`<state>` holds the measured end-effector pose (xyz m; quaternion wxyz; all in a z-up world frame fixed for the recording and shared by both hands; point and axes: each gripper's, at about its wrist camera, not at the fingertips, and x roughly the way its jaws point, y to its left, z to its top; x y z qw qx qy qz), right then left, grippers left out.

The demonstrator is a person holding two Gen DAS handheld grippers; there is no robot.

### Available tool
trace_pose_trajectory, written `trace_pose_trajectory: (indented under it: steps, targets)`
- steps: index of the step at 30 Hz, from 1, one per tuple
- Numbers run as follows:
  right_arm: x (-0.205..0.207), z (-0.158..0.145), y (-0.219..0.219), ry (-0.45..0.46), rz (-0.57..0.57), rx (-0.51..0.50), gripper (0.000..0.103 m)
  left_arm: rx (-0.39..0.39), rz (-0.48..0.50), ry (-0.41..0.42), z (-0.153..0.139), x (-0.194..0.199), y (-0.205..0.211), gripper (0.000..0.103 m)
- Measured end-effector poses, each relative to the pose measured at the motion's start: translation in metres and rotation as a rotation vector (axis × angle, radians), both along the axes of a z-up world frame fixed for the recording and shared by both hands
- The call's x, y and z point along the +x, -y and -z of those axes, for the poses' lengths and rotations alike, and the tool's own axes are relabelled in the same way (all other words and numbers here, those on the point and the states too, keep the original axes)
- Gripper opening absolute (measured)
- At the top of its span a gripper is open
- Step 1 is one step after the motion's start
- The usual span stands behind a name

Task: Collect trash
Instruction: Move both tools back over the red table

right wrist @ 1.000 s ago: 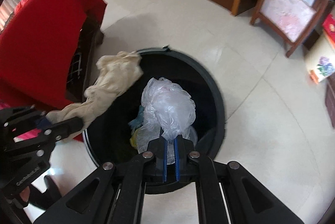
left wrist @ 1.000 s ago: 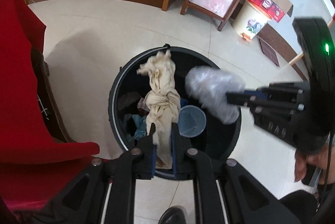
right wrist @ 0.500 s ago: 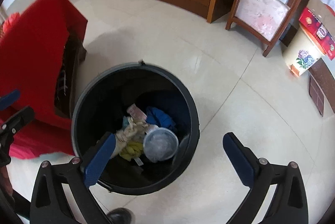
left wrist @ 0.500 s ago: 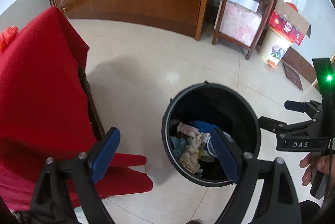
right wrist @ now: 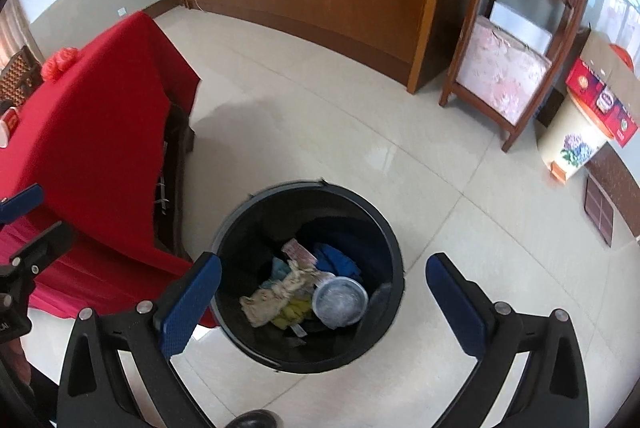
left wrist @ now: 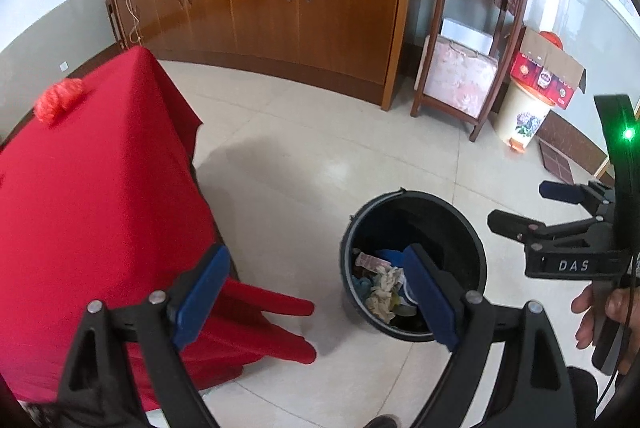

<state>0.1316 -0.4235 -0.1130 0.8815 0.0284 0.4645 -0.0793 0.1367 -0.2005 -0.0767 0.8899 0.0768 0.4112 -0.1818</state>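
Since a second ago both loads have left the tongs: the beige rag [right wrist: 262,306] and the clear plastic now lie inside the black bin [right wrist: 394,252], beside a round plastic container [right wrist: 339,302], and both grippers have lifted higher. The left gripper [left wrist: 316,302] and the right gripper [right wrist: 322,304] each stand wide apart, holding nothing. The bin sits on the tiled floor [right wrist: 320,124], just beside the red-draped table [left wrist: 92,188], where a red crumpled lump [left wrist: 59,101] rests, likely more trash. Reaching for it risks snagging the tablecloth, or a swinging tong knocking the light bin over.
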Motion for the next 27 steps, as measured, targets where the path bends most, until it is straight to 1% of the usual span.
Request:
trace_pose_trajectory:
  steps: [2, 5, 7, 11, 17, 19, 23, 25, 27]
  targets:
    - [0.001, -0.012, -0.015, 0.018, -0.020, 0.000, 0.103, 0.000, -0.011, 0.035, -0.010, -0.004, -0.012, 0.090]
    - [0.005, -0.031, -0.040, 0.052, -0.069, 0.019, 0.103, 0.020, -0.044, 0.122, -0.024, -0.011, -0.036, 0.090]
    - [0.008, -0.042, -0.058, 0.078, -0.105, 0.026, 0.103, 0.021, -0.074, 0.161, -0.034, -0.014, -0.061, 0.090]
    - [0.023, -0.069, -0.109, 0.135, -0.211, 0.035, 0.103, 0.022, -0.166, 0.183, -0.045, -0.011, -0.109, 0.090]
    - [0.051, -0.095, -0.189, 0.186, -0.352, 0.024, 0.103, 0.018, -0.336, 0.200, -0.055, -0.004, -0.193, 0.090]
    - [0.063, -0.100, -0.214, 0.193, -0.392, 0.023, 0.103, 0.021, -0.404, 0.208, -0.058, -0.001, -0.227, 0.090]
    - [0.090, -0.105, -0.267, 0.206, -0.453, 0.014, 0.103, 0.032, -0.513, 0.217, -0.061, 0.005, -0.281, 0.090]
    - [0.104, -0.104, -0.289, 0.209, -0.473, 0.022, 0.103, 0.026, -0.572, 0.214, -0.061, 0.011, -0.312, 0.090]
    - [0.119, -0.102, -0.311, 0.207, -0.493, 0.025, 0.103, 0.022, -0.612, 0.213, -0.058, 0.017, -0.334, 0.090]
